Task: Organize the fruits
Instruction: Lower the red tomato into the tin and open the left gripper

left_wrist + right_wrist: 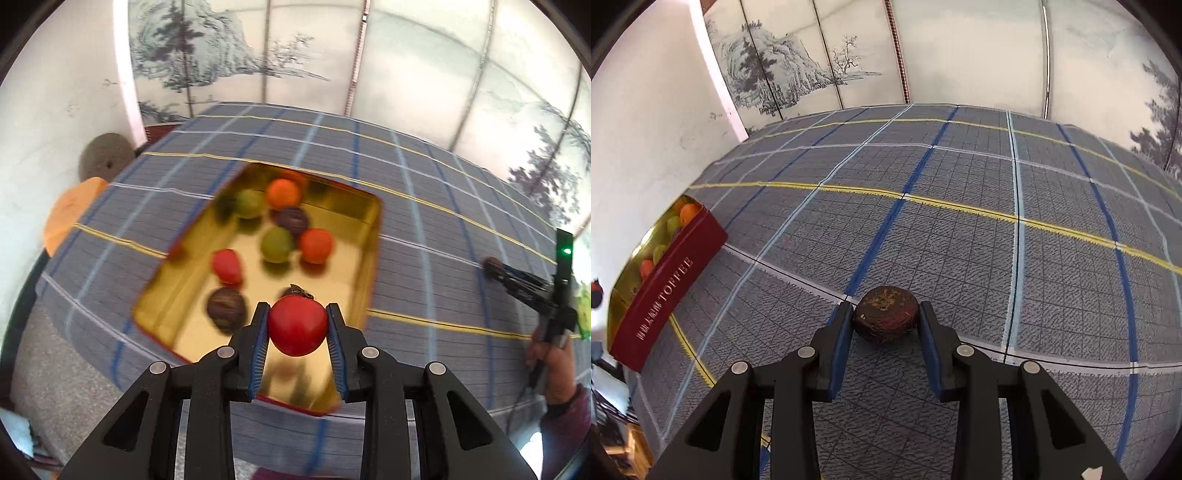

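Note:
My left gripper (297, 325) is shut on a red round fruit (297, 325) and holds it above the near end of a gold-lined tin box (371, 240). The box holds several fruits: orange (283, 193), green (277, 244), red (226, 265) and dark brown (226, 307). My right gripper (886, 319) is shut on a dark brown fruit (886, 317) at the checked tablecloth; whether it is lifted I cannot tell. The right gripper also shows in the left wrist view (493, 267). The box's red side reads TOFFEE in the right wrist view (670, 291).
A grey checked tablecloth (960, 240) with blue, white and yellow lines covers the table. A painted folding screen (849, 55) stands behind it. An orange object (70, 214) lies beyond the table's left edge. The table's near edge (92, 369) is close to my left gripper.

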The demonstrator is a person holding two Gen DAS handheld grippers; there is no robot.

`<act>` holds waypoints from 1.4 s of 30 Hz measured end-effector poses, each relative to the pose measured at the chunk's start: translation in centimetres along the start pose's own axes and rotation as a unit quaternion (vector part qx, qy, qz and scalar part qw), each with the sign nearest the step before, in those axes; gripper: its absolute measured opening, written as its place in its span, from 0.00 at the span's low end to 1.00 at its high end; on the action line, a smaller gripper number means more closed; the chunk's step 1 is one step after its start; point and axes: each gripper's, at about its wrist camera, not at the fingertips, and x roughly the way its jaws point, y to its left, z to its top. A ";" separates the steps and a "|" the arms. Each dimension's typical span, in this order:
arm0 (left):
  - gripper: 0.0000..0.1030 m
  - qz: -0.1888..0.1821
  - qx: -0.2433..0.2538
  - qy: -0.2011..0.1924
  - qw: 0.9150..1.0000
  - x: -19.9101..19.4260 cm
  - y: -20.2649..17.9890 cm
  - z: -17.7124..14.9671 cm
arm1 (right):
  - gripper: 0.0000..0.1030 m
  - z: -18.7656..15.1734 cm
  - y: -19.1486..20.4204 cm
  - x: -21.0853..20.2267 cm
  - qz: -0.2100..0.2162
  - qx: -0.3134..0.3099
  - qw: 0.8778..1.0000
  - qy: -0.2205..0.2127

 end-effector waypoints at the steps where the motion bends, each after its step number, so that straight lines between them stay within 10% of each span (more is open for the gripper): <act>1: 0.30 0.006 0.000 -0.002 1.000 0.2 0.7 -0.1 | 0.32 0.0 0.1 0.0 -0.003 -0.003 1.000 0.000; 42: 0.31 0.054 0.045 -0.024 0.997 5.1 1.5 -0.5 | 0.32 -0.1 1.1 0.2 -0.036 -0.029 0.999 0.006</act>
